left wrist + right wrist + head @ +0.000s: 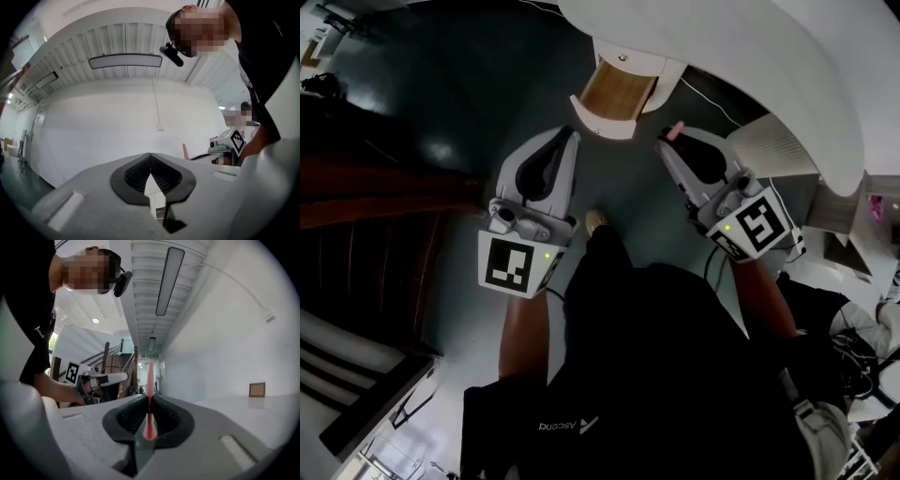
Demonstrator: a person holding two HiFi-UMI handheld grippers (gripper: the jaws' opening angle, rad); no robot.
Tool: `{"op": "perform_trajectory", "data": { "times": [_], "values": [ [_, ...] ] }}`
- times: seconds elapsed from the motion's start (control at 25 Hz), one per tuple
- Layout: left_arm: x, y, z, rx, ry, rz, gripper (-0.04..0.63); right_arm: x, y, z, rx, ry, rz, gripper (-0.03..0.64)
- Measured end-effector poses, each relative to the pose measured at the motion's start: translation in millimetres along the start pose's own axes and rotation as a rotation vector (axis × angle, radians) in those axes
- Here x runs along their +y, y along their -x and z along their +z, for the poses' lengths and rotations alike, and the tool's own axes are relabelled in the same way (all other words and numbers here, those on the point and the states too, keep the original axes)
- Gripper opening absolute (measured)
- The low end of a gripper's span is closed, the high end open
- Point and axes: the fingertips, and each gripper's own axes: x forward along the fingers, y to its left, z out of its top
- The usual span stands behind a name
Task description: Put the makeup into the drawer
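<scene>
An open white drawer (pixel 602 123) with a wooden bottom juts out of a curved white desk (pixel 750 56) at the top of the head view. My right gripper (pixel 667 141) sits just right of the drawer front, shut on a slim pink makeup stick (pixel 676 130). In the right gripper view the pink stick (pixel 149 380) stands upright, pinched between the black pads of that gripper (pixel 149 401). My left gripper (pixel 572 137) hangs just left of and below the drawer, jaws together with nothing in them. The left gripper view shows its pads (pixel 136 174) meeting, and the right gripper (pixel 233 139) off to the side.
Dark green floor (pixel 441 94) lies under both grippers. A dark wooden staircase (pixel 356 187) runs along the left. The person's shoe (pixel 595 222) is below the drawer. A ribbed white panel (pixel 773 145) stands right of the right gripper. A small brown box (pixel 257 389) rests on the desk top.
</scene>
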Motion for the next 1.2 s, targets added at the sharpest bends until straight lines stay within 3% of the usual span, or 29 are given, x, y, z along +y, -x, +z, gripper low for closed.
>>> {"op": "perform_trajectory", "data": {
  "times": [0.24,0.48,0.8,1.2],
  "values": [
    [66.0,1.3,-18.3,0.026,0.041,-0.037,0.011,-2.0,-74.2,-14.0,0.087,0.053,-0.026,0.043],
    [105.1,-5.2,-34.6,0.029,0.076,-0.042,0.011,-13.4,-119.2,-29.1,0.145,0.111,-0.021,0.043],
    [132.7,-35.5,-78.8,0.061,0.088,-0.01,0.011,-52.5,-155.7,-70.0,0.256,0.159,0.016,0.043],
    [131.5,-86.0,-143.1,0.086,0.073,0.086,0.011,-106.5,-176.2,-167.8,0.458,0.228,0.125,0.043]
  ]
}}
